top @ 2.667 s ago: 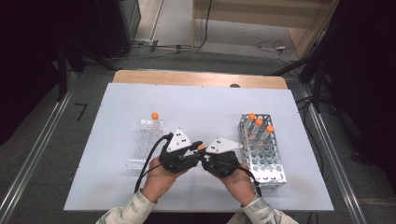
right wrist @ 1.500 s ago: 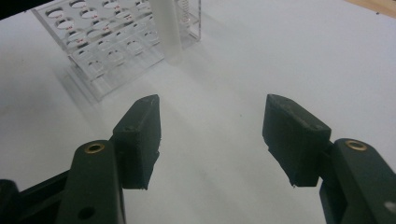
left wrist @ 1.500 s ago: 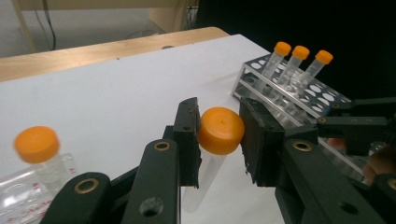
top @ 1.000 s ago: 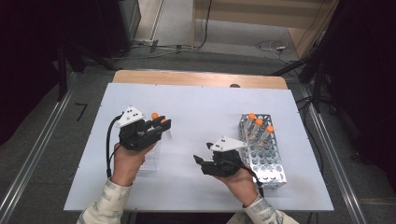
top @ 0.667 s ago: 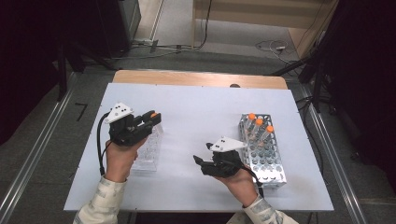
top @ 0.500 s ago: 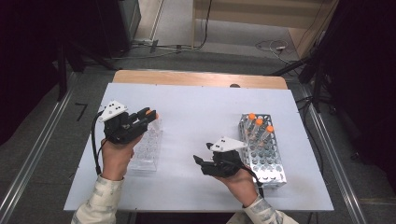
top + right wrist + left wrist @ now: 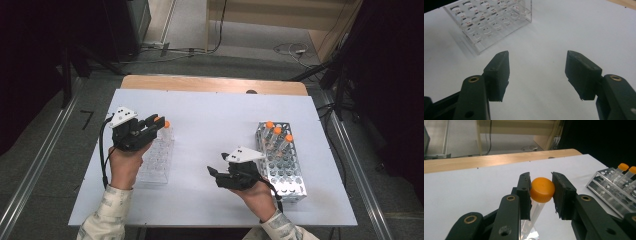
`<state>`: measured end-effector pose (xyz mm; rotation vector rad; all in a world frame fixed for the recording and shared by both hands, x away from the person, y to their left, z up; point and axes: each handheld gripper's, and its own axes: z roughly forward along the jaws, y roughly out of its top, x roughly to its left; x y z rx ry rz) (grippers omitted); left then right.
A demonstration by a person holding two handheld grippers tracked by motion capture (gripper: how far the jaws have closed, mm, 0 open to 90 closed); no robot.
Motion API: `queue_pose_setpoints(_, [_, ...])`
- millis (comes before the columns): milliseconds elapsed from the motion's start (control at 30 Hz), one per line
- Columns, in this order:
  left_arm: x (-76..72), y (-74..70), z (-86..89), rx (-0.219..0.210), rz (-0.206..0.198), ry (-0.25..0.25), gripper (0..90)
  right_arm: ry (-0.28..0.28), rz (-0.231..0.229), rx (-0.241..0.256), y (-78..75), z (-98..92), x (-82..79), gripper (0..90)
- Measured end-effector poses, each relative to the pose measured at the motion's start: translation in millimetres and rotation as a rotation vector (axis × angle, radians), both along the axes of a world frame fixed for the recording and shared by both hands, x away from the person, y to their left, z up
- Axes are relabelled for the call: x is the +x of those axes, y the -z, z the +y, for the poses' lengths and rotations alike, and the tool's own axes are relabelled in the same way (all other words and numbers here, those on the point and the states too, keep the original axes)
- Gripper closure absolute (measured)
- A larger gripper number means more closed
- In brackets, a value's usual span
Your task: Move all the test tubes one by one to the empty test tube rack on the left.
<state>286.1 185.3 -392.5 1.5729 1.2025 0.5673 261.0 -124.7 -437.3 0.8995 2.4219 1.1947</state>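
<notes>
High view: left tongs (image 7: pixel 159 121) clamping an orange-capped tube (image 7: pixel 539 192), hovering over the far end of the clear rack (image 7: pixel 156 159) on the white desk (image 7: pixel 220 120). Right tongs (image 7: pixel 214 172) gaping wide apart, idling beside the metal rack (image 7: pixel 285 172) carrying three capped tubes (image 7: pixel 277 131).

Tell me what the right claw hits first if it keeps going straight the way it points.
Probably the bare white table. The open right claw points down at it, with the clear rack off to one side of its line. Depth is hard to judge.
</notes>
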Motion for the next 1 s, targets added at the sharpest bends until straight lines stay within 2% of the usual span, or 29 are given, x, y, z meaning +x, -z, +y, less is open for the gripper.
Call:
queue_pose_setpoints(267, [7.3, 13.6, -3.8, 0.030, 0.041, 0.000, 69.2, -0.003, -0.002, 0.001, -0.1, 0.9, -1.0, 34.5])
queue_pose_setpoints(600, [10.1, 22.1, -12.4, 0.090, 0.063, -0.002, 69.1, -0.004, -0.002, 0.001, -0.1, 0.4, -1.4, 34.5])
queue_pose_setpoints(833, [9.8, 22.0, -12.7, 0.088, 0.066, 0.002, 68.2, -0.003, -0.002, -0.001, 0.3, 0.3, -1.0, 34.5])
queue_pose_setpoints(1000, [8.3, 20.2, -11.0, 0.074, 0.059, -0.003, 64.0, -0.004, -0.001, 0.000, 0.1, 0.5, -1.5, 34.5])
